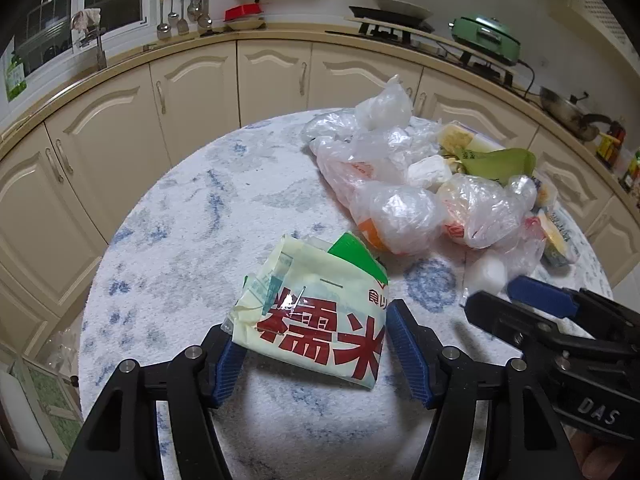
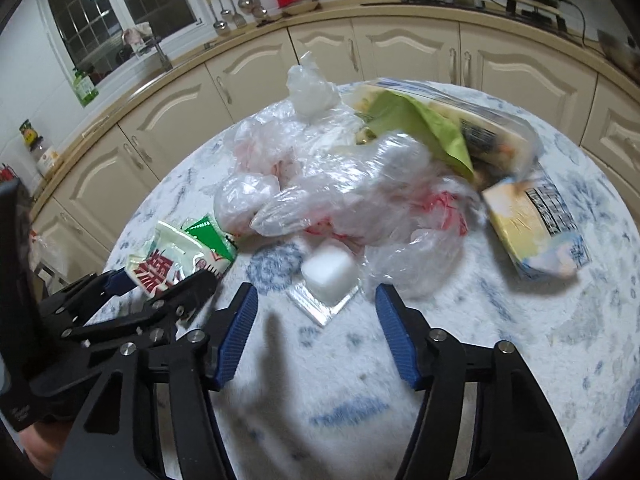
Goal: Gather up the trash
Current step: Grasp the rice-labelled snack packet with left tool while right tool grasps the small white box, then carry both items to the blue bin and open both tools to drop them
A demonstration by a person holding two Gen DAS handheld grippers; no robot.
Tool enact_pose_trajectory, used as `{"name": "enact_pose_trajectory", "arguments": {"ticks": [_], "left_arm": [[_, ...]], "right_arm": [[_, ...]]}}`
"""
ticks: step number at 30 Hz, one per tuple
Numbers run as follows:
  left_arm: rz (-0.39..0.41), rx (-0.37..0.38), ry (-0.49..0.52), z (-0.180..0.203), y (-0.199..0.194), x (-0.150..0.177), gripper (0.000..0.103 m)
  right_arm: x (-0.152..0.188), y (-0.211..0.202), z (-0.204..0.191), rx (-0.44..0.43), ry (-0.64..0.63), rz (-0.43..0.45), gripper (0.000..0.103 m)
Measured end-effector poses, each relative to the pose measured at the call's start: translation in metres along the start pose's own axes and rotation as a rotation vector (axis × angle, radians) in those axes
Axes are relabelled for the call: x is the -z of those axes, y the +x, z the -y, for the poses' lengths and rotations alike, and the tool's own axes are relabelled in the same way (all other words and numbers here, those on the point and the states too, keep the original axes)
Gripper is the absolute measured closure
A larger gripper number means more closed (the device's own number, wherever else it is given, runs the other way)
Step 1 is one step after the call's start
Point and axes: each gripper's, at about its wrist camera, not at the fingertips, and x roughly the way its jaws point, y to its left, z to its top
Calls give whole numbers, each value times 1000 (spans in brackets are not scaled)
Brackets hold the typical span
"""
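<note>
The left gripper [image 1: 310, 344] straddles the pale rice packet [image 1: 316, 320], fingers spread with only its left pad touching the packet, while the right gripper [image 2: 314, 336], also spread, frames a white block [image 2: 329, 276] (on clear plastic) just ahead of its fingertips.

Black hand-held gripper [image 1: 312, 344], ribbed blue pads, silver screws.

Rice packet [image 1: 316, 312] on table [image 1: 180, 248], left of heaped plastic bags [image 1: 400, 184].

Crumpled cream rice packet [image 1: 316, 320] beside heaped clear plastic bags [image 1: 392, 184] on table.
</note>
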Motion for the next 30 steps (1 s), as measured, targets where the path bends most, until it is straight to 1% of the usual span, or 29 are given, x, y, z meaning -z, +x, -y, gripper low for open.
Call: {"name": "enact_pose_trajectory", "arguments": {"ticks": [1,2,4,5,6,8,9,10,11,12,17,20,21,22,30], "left_arm": [[-2,-13,0,0,0,-1,37],[-7,-20,1,0,2,-2,37],[-14,-43,27,6,4,-4,35],[-18,-52,41,9,5,-4,35],[-18,-49,48,11,5,-5,36],[-13,-21,54,13,3,-4,38],[-10,-6,52,13,1,-3,41],[-7,2,50,13,1,-4,48],[-1,-2,53,13,-2,-2,78],[0,-13,53,11,-3,-3,91],[-1,36,30,7,-10,4,91],[-1,63,18,6,-14,8,91],[-2,70,14,7,-16,9,91],[-1,77,8,7,-19,11,91],[-3,76,6,20,-35,29,91]], "right_arm": [[-2,3,-1,8,-1,2,49],[-3,5,0,17,0,1,51],[-6,8,-1,50,-13,8,60],[-8,10,-3,71,-24,11,63],[-9,11,-2,83,-34,14,65],[-9,13,-4,100,-55,21,67],[-8,13,-4,102,-62,22,69],[-7,12,-4,98,-67,22,75],[-5,9,-3,85,-67,21,76],[-2,6,-1,74,-64,20,78],[16,-11,12,28,-49,20,78],[20,-15,16,18,-52,21,78],[20,-16,17,16,-55,23,81],[20,-17,17,14,-59,26,81],[23,-24,24,-4,-52,29,79]]}}
